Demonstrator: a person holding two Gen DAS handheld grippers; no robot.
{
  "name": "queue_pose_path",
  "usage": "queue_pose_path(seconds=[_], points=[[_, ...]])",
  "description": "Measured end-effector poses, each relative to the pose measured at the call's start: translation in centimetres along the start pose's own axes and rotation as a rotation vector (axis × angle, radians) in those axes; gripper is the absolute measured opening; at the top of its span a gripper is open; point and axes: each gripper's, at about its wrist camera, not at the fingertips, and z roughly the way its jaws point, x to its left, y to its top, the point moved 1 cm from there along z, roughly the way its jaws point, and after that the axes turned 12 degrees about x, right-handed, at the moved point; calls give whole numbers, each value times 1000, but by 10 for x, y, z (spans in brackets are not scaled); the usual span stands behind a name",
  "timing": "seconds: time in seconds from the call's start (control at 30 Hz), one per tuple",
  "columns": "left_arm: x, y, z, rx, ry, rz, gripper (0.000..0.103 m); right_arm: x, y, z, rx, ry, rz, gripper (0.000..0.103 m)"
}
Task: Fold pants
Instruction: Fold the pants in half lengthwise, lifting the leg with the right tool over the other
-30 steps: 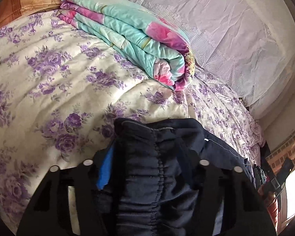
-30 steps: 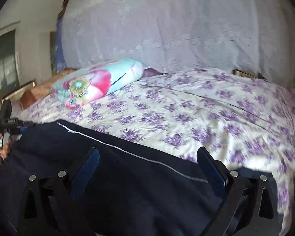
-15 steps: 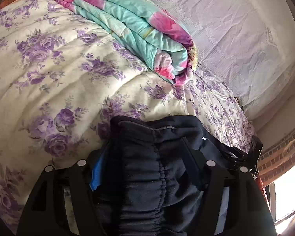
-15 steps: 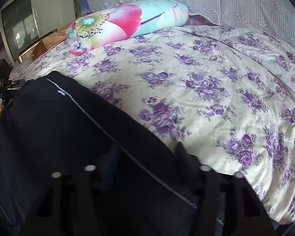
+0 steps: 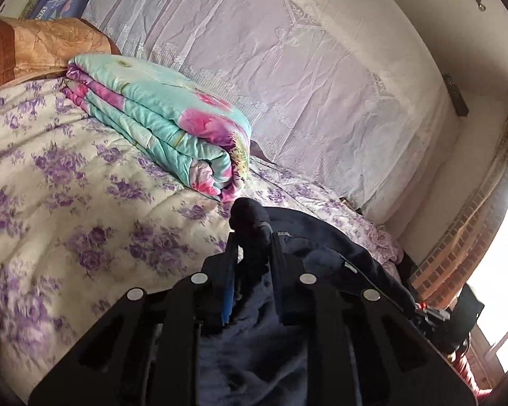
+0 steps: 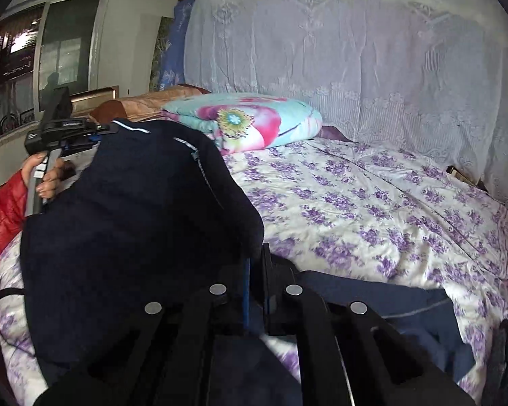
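The dark navy fabric pants, with a thin pale seam line along one edge, were seen lifted above the bed and stretched between the two grippers. A bunched fold of the pants was pinched between the pads of the black left gripper, whose jaws had just been closing. An edge of the same cloth was clamped in the black right gripper, its jaws likewise just closed, almost together. In the right wrist view the left gripper was seen held by a hand in a red quilted sleeve. Small white lettering on that gripper's body was too small to be read. Below lay the cream bedspread with purple flowers; a folded turquoise and pink floral quilt rested farther back, near the white lace curtain.
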Motion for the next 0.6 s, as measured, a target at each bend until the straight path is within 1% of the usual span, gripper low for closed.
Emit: queue_pose_path(seconds=[0.03,0.07,0.1,0.13,0.17,0.2,0.23,0.27,0.3,0.33,0.37,0.4,0.47,0.6], points=[[1,-8,-7,2,-2,-27,28,14,-16,-10,-3,3,-3,6],[5,-18,-15,-7,12,-60,33,28,-36,-17,2,12,1,6],[10,-27,-23,-16,25,-97,48,40,-55,-21,14,23,13,6],[18,-37,-33,-28,33,-142,66,49,-71,-22,24,31,20,6],[28,-50,-45,-47,28,-206,72,58,-86,-23,36,35,25,6],[38,-61,-54,-48,7,-285,75,64,-94,-25,50,21,13,6],[47,-73,-60,-37,-32,-357,75,68,-94,-33,32,3,1,6],[50,-81,-64,-29,-77,-396,75,69,-92,-40,-1,6,0,6],[48,-88,-68,-25,-114,-416,75,66,-91,-41,-8,26,13,6],[43,-94,-71,-28,-122,-414,75,63,-92,-37,7,42,27,6],[31,-98,-75,-36,-74,-383,76,61,-95,-30,26,51,32,6],[23,-100,-76,-28,-44,-366,80,60,-94,-26,48,59,34,6],[14,-101,-71,-2,-28,-383,81,59,-93,-27,32,61,31,6],[10,-97,-63,20,47,-413,81,61,-96,-28,21,59,38,6]])
